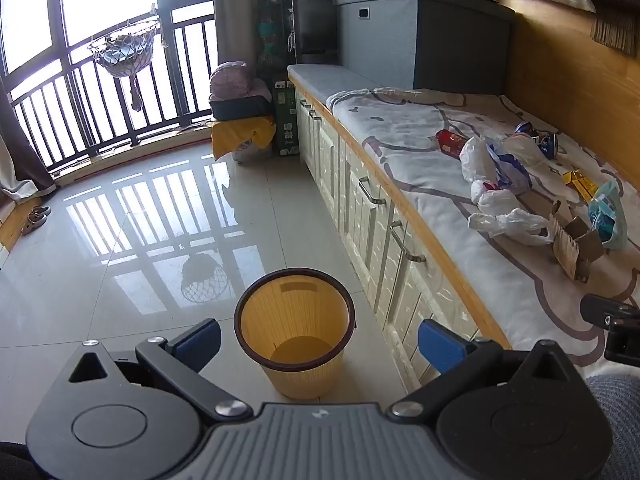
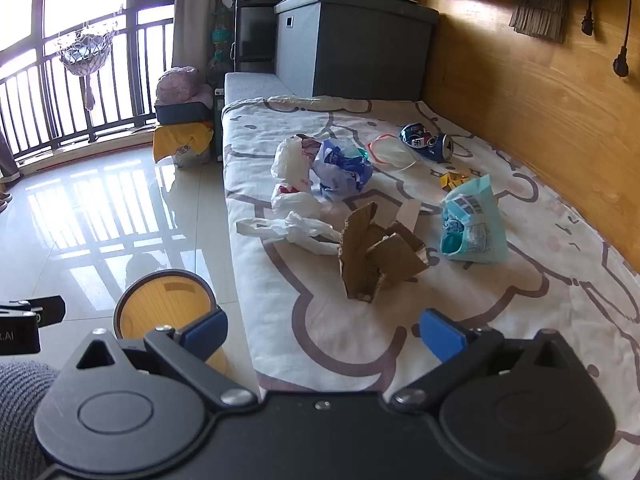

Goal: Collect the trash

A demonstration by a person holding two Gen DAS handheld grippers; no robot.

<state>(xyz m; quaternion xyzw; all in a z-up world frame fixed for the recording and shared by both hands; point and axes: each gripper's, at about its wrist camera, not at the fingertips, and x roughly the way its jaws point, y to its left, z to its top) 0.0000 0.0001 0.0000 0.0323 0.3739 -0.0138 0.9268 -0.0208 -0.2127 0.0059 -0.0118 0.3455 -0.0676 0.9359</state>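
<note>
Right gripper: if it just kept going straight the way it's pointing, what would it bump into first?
Probably the torn cardboard box. The right gripper is open and empty, pointing down over the bed sheet, and the box lies nearest ahead. Depth is hard to judge, so it might meet bare sheet first.

A home's sunroom: cushioned window bench (image 2: 360, 340), curtains (image 1: 228, 12), balcony railing (image 1: 100, 92).

Bright daylight pouring through the blown-out window (image 1: 36, 20), railing bars mirrored as glare on the glossy floor (image 1: 160, 216). Heavy fisheye bending at the edges, dark vignetted corners. Sharp mid-frame, slightly soft up close.
</note>
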